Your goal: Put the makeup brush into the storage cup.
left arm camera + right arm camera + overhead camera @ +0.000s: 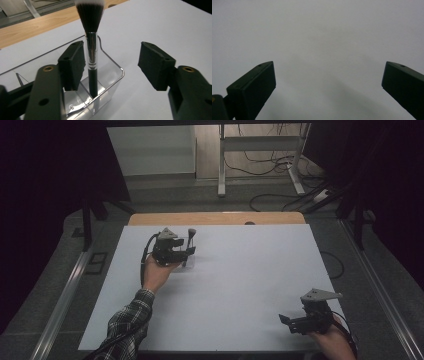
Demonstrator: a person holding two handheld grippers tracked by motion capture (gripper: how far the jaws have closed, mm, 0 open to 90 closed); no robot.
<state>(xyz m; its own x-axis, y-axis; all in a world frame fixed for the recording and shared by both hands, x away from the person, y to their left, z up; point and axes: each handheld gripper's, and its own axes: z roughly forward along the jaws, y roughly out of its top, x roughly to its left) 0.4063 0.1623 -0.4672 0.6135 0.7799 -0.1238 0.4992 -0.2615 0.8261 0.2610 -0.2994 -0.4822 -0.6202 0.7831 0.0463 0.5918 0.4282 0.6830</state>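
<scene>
The makeup brush (91, 50) stood upright in a clear plastic holder (110, 82), bristles up — handle end down in one of the holder's compartments. In the high view the holder (186, 254) sat toward ten o'clock on the white surface (240, 285), with the left gripper (186, 251) right at it. That gripper's jaws were spread apart: in the left gripper view one pad (72, 65) stood just beside the brush's silver ferrule, on its nine o'clock side, while the other pad (155, 65) hung well clear at three o'clock over bare surface. Whether the near pad touched the brush could not be told. The right gripper (289, 322) rested near the surface's five o'clock corner — jaws wide, nothing between them, well apart from the holder.
</scene>
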